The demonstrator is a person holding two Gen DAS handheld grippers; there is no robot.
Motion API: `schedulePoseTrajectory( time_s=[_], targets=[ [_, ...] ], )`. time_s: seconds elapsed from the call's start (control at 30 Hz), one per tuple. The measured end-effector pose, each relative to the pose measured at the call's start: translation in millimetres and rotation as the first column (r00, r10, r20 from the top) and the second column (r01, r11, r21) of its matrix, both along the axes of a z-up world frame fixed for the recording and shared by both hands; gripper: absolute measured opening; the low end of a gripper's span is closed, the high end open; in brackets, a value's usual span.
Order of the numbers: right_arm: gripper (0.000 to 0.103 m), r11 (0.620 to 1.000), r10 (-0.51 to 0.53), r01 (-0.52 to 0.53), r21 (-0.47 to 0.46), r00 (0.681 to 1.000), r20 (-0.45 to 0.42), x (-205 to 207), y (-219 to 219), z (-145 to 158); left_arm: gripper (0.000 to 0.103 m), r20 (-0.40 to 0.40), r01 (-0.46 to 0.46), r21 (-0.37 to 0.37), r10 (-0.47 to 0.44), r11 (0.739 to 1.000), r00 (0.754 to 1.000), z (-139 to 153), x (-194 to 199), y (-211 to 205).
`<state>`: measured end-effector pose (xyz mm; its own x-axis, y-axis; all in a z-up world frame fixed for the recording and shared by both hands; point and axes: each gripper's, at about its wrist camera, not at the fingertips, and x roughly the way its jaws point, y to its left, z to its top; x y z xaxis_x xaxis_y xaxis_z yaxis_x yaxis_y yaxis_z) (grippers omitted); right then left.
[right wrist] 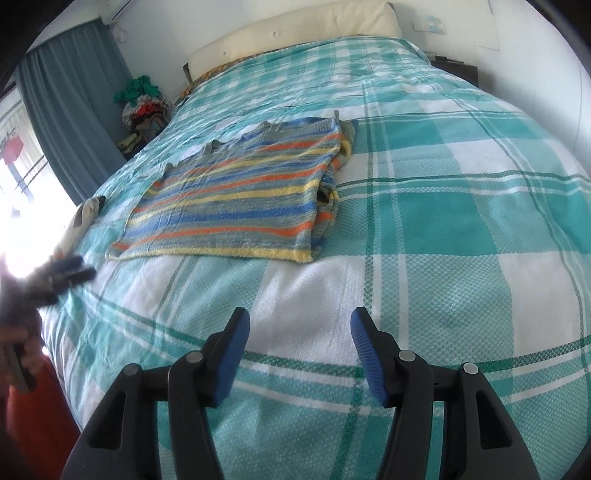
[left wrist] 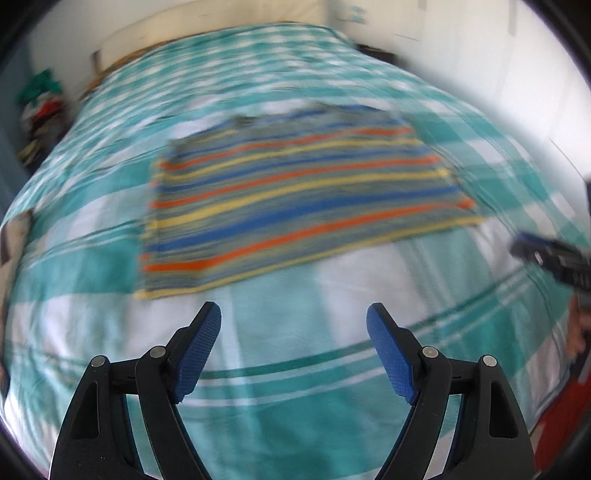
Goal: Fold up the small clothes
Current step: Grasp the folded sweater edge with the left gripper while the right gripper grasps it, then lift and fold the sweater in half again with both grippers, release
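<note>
A small striped garment (left wrist: 295, 192) in orange, yellow, blue and grey lies flat on the teal-and-white checked bedspread (left wrist: 295, 369). In the right wrist view the striped garment (right wrist: 240, 199) has its right side folded in, with a doubled edge. My left gripper (left wrist: 293, 317) hovers open over bare bedspread just short of the garment's near hem, nothing between its blue pads. My right gripper (right wrist: 299, 325) is open too, over the bedspread (right wrist: 443, 258) well short of the garment. The left gripper (right wrist: 70, 273) shows blurred at the left edge of the right wrist view; the right gripper (left wrist: 546, 258) appears at the left wrist view's right edge.
A cream headboard (right wrist: 295, 33) backs the bed. A pile of clothes (right wrist: 146, 107) sits beside the bed at the far left, by a blue-grey curtain (right wrist: 70, 103). A small pale item (right wrist: 86, 212) lies near the bed's left edge. A dark nightstand (right wrist: 458, 70) stands at the far right.
</note>
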<state>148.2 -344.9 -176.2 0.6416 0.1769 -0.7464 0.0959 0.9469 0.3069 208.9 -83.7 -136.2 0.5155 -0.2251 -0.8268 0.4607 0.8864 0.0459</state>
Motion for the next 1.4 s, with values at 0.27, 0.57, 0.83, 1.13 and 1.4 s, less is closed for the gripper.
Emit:
schedulePoseTrajectory(
  time_s=[0.27, 0.57, 0.83, 1.13, 1.4],
  targets=[
    [0.058, 0.995, 0.013, -0.011, 0.099, 1.000, -0.024, 93, -64, 17, 0.083, 0.042, 0.341, -0.003, -0.341, 0.940, 0.939, -14, 9, -147],
    [0.060, 0.956, -0.016, 0.065, 0.284, 0.985, -0.174, 228, -121, -19, 0.035, 0.009, 0.341, -0.042, -0.341, 0.939, 0.940, -40, 45, -193],
    [0.009, 0.941, -0.030, 0.090, 0.327, 0.983, -0.183, 281, -100, -27, 0.007, -0.007, 0.273, -0.170, -0.278, 0.947, 0.960, -24, 51, -172],
    [0.008, 0.962, 0.127, -0.123, 0.245, 0.992, -0.002, 299, 5, 70, 0.007, -0.008, 0.023, -0.408, -0.029, 0.913, 1.000, 32, 55, -31],
    [0.008, 0.930, 0.278, -0.264, 0.257, 0.960, -0.019, 355, 156, 55, 0.007, -0.145, -0.286, -0.465, 0.247, 0.838, 0.958, 8, 81, 100]
  ],
)
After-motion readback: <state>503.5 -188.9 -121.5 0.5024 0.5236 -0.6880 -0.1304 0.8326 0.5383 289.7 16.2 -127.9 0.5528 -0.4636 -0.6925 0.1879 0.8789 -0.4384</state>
